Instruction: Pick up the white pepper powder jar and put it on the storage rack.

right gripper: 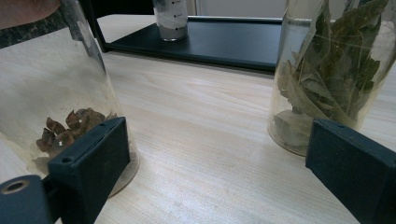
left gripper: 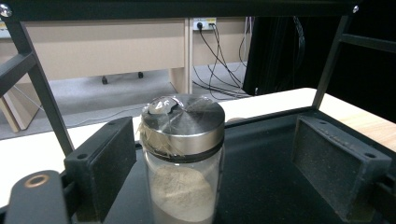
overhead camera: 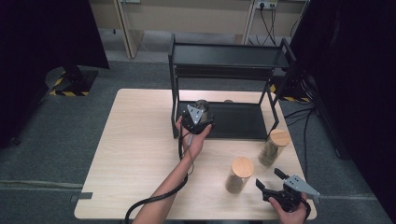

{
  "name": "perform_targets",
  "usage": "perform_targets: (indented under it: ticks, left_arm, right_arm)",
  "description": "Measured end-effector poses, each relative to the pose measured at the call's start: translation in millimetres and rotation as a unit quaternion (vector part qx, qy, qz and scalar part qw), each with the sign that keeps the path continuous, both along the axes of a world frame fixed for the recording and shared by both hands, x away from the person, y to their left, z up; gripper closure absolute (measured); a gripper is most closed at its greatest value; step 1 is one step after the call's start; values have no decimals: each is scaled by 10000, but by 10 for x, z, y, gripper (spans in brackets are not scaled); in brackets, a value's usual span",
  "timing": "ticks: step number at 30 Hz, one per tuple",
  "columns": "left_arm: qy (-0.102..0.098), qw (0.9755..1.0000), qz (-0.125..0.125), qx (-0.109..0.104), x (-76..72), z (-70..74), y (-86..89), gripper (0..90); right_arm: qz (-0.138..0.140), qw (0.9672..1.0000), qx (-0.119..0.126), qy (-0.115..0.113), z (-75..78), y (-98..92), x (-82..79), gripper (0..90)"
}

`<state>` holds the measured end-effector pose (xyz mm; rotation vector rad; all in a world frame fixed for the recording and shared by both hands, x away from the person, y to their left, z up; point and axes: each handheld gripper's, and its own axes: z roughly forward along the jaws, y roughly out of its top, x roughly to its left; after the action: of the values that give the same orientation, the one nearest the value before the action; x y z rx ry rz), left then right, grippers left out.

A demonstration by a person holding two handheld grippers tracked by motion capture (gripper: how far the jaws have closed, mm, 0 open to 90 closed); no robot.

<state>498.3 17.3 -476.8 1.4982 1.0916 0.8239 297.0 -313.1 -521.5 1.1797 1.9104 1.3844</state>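
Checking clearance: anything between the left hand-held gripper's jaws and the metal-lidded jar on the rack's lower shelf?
Nothing visible. The left hand-held gripper has its open jaws either side of the metal-lidded jar, which stands on the black rack's lower shelf.

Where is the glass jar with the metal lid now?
In the high view, the glass jar with the metal lid stands on the black metal rack's lower shelf, left end.

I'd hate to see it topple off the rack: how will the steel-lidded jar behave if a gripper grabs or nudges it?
The jar looks like smooth glass, so probably slippery and breakable. It stands tall and narrow on the shelf, with a heavy-looking lid, so a high nudge may tip it. The powder inside only part-fills it, so it is likely fairly light.
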Motion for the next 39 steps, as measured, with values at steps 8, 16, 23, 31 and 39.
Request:
perform_targets:
  ticks: [8,16,23,31,39]
  left_arm:
    - [88,9998,-111,-120,-71,2,-4,132]
    - [111,9996,-180,-176,-146,6,4,131]
    - [99,9994,-251,-197,-213,16,22,131]
    - [115,9989,-373,-247,-291,33,31,131]
    - [185,9983,-436,-344,-350,53,41,132]
  right_arm:
    - [0,10000,-4,2,0,1,1,67]
    - [1,10000,-4,7,0,0,1,67]
    - [1,10000,-5,7,0,0,2,67]
    - [-3,10000,-2,11,0,0,2,67]
    - [-10,10000,4,12,0,-2,2,66]
